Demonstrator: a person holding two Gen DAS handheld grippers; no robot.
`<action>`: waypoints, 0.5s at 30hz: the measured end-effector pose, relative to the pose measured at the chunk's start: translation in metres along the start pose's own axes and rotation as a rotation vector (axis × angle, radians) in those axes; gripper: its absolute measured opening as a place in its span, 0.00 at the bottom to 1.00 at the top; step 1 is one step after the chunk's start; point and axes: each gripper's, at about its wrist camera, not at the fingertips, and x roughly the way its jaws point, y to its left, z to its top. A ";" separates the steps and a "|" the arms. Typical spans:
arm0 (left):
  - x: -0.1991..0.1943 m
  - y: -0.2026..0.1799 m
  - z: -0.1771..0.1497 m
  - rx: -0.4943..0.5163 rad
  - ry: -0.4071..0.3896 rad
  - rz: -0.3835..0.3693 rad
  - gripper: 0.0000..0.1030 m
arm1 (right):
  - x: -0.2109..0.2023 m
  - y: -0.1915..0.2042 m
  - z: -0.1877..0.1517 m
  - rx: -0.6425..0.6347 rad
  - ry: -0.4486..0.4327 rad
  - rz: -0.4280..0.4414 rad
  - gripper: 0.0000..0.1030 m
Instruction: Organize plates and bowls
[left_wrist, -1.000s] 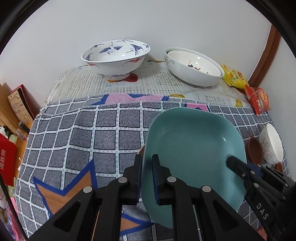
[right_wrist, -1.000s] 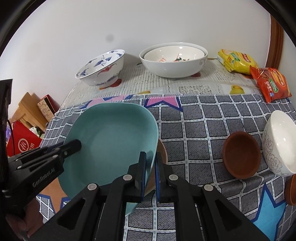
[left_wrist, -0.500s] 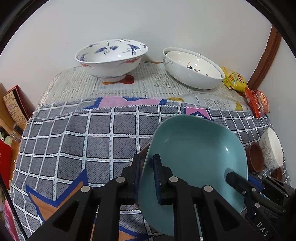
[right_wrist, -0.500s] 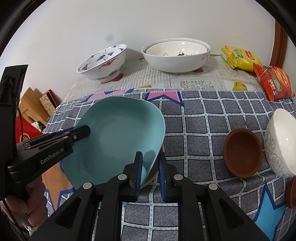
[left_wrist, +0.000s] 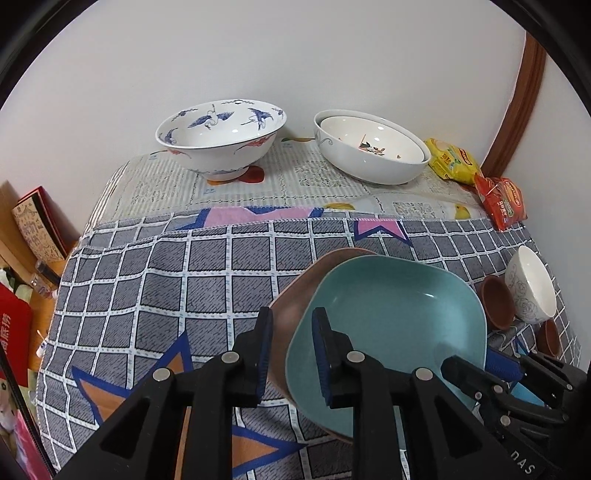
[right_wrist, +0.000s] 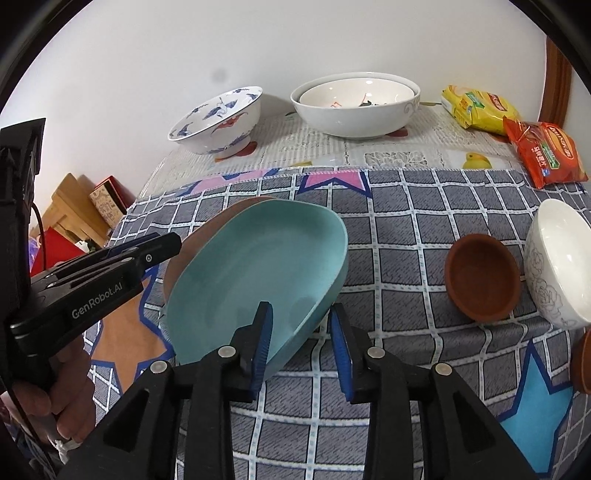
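Checked cloth covers the table (left_wrist: 147, 288), and at centre the teal plate (left_wrist: 388, 314) sits nested on a brown plate (left_wrist: 291, 295). Left gripper (left_wrist: 291, 343) fingers are spreading, straddling the stacked rims at the left edge; right gripper (right_wrist: 301, 339) fingers are opening around the teal rim, pads clear.

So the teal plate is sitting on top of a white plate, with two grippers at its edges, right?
Not quite: the teal plate sits on a brown plate, not a white one, as the left wrist view shows. The left gripper and right gripper are at its edges, jaws opening.
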 end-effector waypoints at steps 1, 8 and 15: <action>-0.002 0.001 0.000 -0.002 -0.002 0.000 0.20 | -0.002 0.001 -0.002 -0.002 0.004 0.006 0.35; -0.011 0.009 -0.001 -0.022 -0.012 0.003 0.20 | -0.008 0.014 -0.009 -0.039 0.021 0.041 0.40; -0.013 0.006 -0.002 -0.012 -0.007 0.003 0.20 | 0.001 0.024 -0.012 -0.061 0.040 0.068 0.40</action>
